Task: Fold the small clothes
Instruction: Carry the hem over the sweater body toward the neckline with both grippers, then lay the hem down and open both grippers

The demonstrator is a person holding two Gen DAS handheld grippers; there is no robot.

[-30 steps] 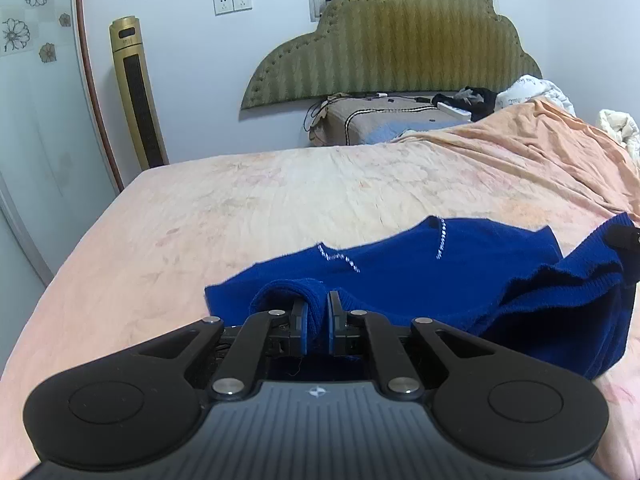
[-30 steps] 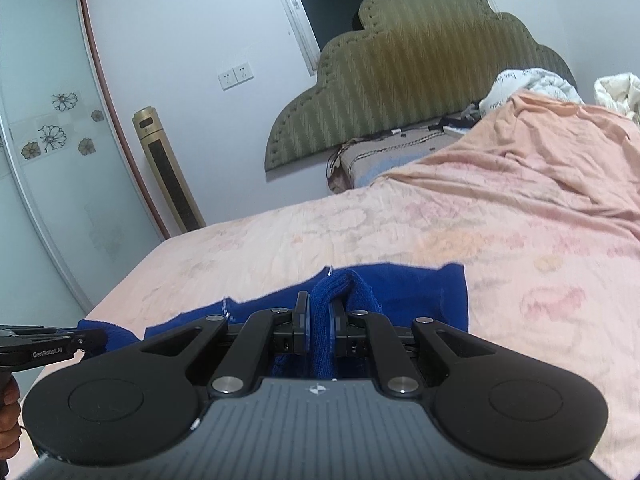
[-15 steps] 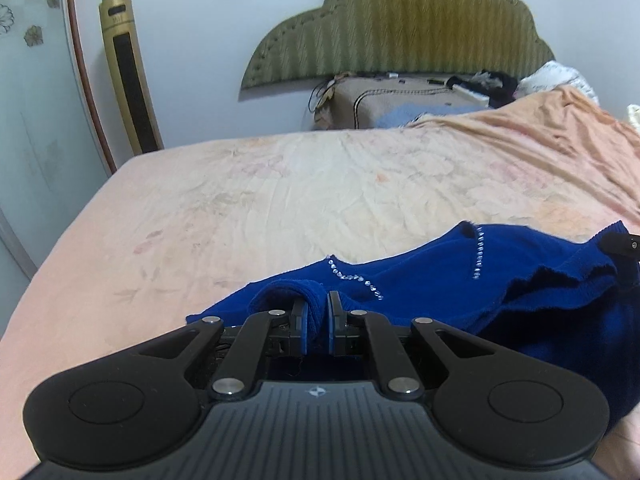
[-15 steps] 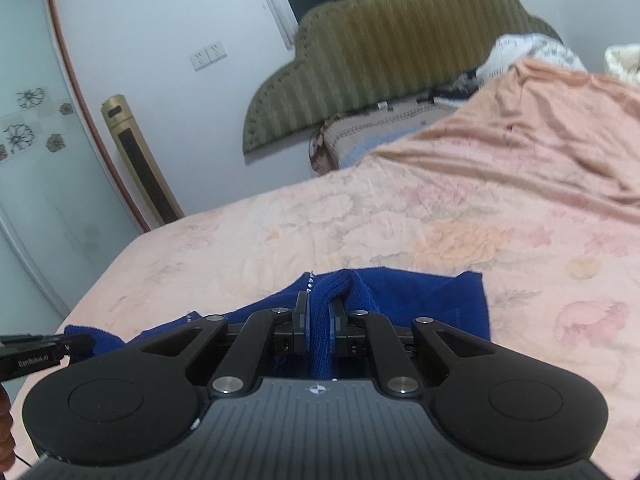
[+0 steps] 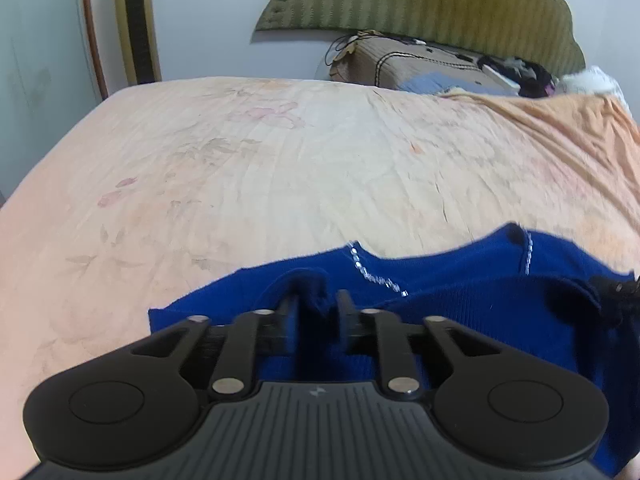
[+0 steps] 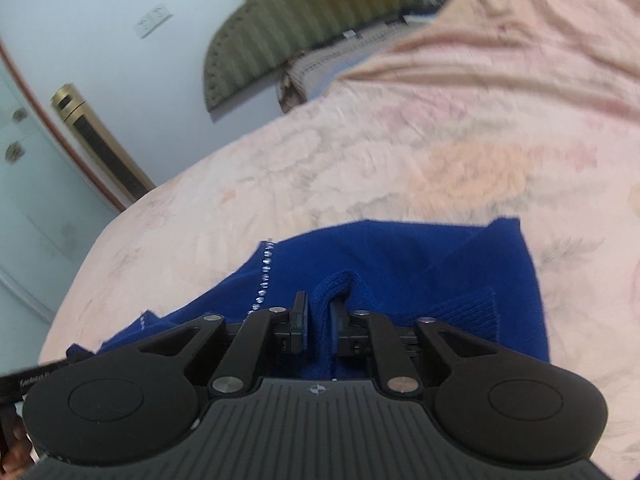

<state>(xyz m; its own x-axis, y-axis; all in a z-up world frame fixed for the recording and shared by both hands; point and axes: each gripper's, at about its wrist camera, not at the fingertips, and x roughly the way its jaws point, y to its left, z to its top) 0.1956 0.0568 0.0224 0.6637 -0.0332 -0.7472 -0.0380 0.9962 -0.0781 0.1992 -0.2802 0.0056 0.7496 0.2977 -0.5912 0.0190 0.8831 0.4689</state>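
Observation:
A small blue knit top (image 5: 460, 280) with rhinestone trim lies on the peach bed sheet (image 5: 280, 168). It also shows in the right wrist view (image 6: 400, 264). My left gripper (image 5: 316, 308) has its jaws parted a little, with a fold of the blue fabric standing loose between them. My right gripper (image 6: 318, 312) also has its jaws parted, with a ridge of the blue knit between them. The right gripper's tip shows at the right edge of the left wrist view (image 5: 618, 292).
A green padded headboard (image 5: 420, 0) stands at the far end, with a pillow (image 5: 408, 64) and bunched clothes (image 5: 520, 70) below it. A gold tower fan (image 5: 136, 20) stands by the wall at left. An orange blanket (image 6: 520, 28) lies along the right side.
Both grippers have moved down toward the bed and their jaws have opened from shut to slightly parted. The blue top has settled lower onto the sheet.

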